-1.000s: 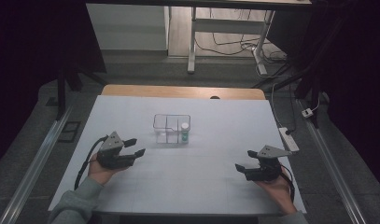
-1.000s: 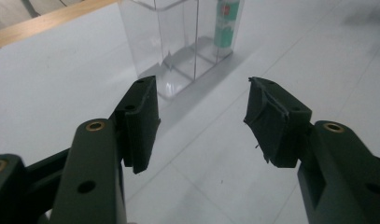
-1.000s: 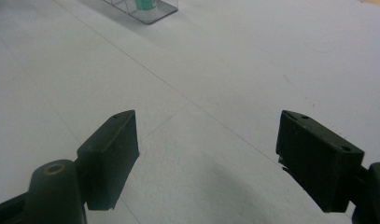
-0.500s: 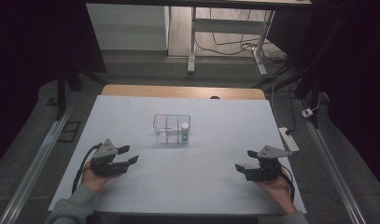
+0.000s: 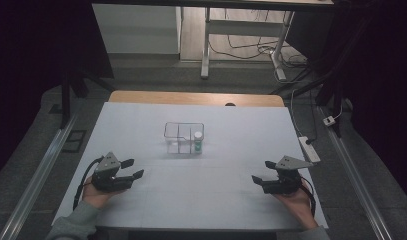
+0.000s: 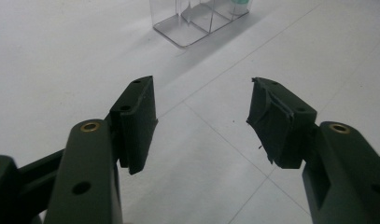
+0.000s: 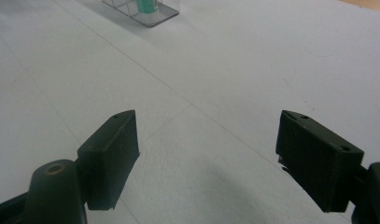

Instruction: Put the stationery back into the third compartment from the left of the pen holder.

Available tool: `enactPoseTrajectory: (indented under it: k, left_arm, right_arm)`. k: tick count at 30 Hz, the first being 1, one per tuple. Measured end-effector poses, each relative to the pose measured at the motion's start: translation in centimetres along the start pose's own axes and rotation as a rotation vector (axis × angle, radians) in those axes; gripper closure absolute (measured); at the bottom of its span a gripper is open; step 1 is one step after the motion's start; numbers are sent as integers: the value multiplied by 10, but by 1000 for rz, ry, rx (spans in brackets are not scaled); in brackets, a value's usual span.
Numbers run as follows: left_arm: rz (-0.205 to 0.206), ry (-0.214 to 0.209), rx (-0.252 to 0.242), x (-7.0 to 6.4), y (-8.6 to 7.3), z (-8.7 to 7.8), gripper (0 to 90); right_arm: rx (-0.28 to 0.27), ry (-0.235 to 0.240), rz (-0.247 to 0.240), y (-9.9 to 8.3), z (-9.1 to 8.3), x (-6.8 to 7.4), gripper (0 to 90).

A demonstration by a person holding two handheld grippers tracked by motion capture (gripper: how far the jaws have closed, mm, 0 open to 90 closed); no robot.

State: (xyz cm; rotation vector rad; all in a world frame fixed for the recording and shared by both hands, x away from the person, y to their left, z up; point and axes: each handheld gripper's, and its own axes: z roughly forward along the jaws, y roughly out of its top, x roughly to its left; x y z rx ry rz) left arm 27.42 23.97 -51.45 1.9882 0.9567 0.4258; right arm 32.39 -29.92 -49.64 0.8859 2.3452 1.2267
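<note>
A clear plastic organizer box (image 5: 184,137) with compartments stands near the middle of the white table (image 5: 141,125). A small white-capped green bottle (image 5: 197,142) stands in its right compartment. My left gripper (image 5: 132,168) rests low at the table's front left, open and empty, jaws pointing right toward the box (image 6: 197,21). Over at the front right, my right gripper (image 5: 258,180) is open too, with nothing between its jaws. The box (image 7: 143,10) and the green bottle (image 7: 146,5) lie far ahead of it. Both grippers are well apart from the box.
A wooden strip (image 5: 196,98) edges the table's far side. A power strip (image 5: 309,148) lies on the floor off the right edge, with cables and a table frame (image 5: 207,45) beyond. Metal rails (image 5: 36,175) run along both sides.
My left gripper has drawn back toward the front-left edge and lowered to the table. The right gripper has stayed where it was.
</note>
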Motion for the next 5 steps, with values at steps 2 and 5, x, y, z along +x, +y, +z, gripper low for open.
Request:
enactPoseTrajectory:
  k: [2,5]
  left_arm:
    - [0,-1,-1,0,0,0,405]
    - [1,-2,2,0,0,1,401]
  right_arm:
    - [-1,1,-1,0,0,0,206]
    - [1,3,-4,0,-1,0,206]
